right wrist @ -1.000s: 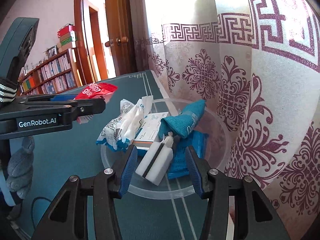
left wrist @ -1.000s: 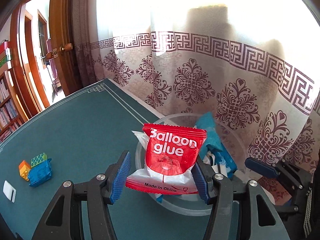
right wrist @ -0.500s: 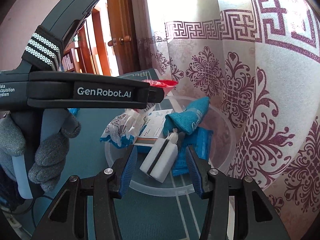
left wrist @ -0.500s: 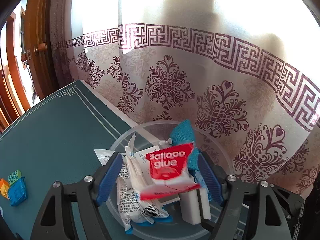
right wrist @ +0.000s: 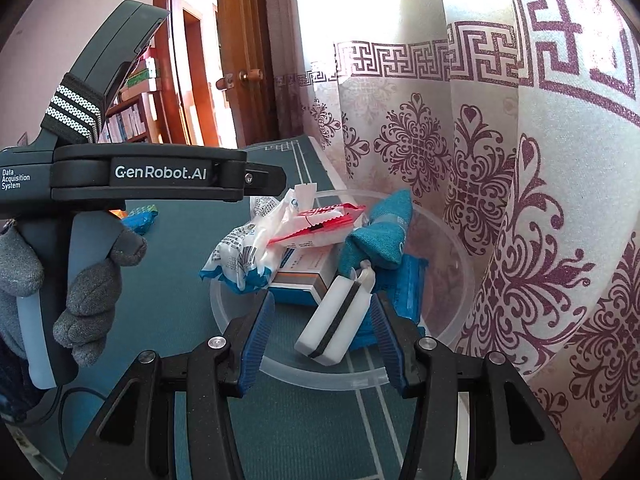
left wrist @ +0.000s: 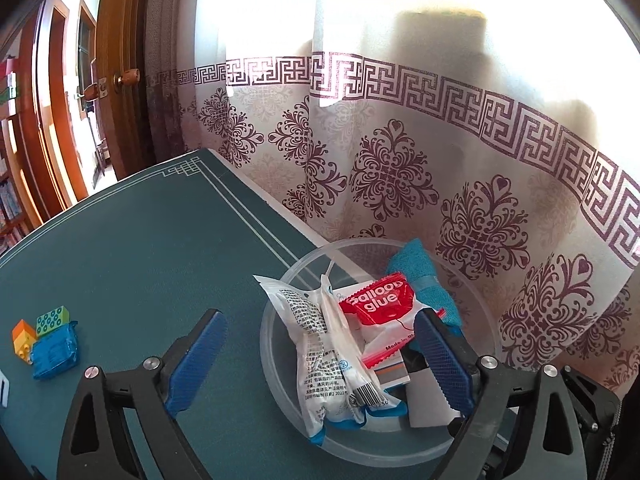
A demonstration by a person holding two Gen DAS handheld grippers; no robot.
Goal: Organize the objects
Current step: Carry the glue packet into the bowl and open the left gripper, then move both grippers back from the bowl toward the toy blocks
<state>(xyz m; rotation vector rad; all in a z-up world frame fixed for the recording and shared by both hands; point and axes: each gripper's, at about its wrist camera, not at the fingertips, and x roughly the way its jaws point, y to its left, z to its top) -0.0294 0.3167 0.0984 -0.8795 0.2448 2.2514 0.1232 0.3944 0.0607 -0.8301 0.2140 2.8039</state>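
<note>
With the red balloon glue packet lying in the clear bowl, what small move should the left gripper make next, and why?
Probably draw the left gripper back from the bowl toward the toy blocks left on the table. Its jaws have just been opening and now stand wide, no pad pressing the balloon glue packet, which rests on the other items in the bowl.

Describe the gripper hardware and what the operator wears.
Both grippers, left gripper and right gripper, have black angular frames with silver screws and ribbed blue pads. The left unit's dark grey body reads "GenRobot.AI" and "Data Acquisition System", with a black-and-white striped strap. The hand wears a grey knit glove.
</note>
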